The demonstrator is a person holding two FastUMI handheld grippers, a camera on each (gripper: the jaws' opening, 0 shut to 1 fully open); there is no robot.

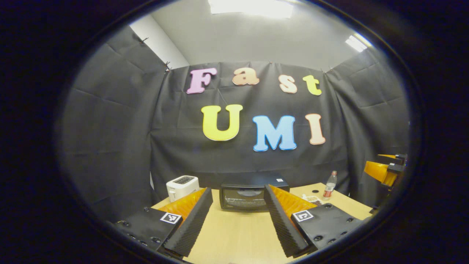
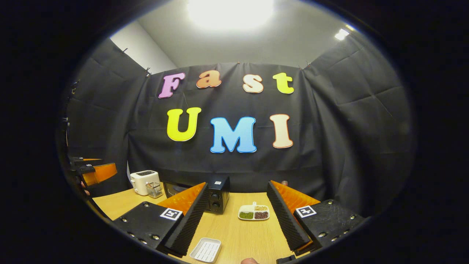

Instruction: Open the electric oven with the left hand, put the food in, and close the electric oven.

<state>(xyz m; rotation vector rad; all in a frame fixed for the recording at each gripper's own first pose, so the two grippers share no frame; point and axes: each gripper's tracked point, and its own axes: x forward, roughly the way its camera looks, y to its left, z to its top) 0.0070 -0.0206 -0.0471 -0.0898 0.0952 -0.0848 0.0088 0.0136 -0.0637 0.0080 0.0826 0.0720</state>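
Oven is seen first in the left gripper view: a black box of metal with a glass door, set toward the far edge of the table, its door shut. It is framed between the spread fingers of the left tool, which pinch nothing. A white toaster stands at the far left corner, a bottle toward the far right. The door is judged stiff and hinged, best taken by its top edge; the handle cannot be made out.

In the right gripper view, the right tool is likewise spread and empty. A divided dish of food lies near the table's middle, beside the oven's knob end. It looks light, rigid and smooth, so its rim should be pinched and kept level. A white ribbed tray lies at the near edge.
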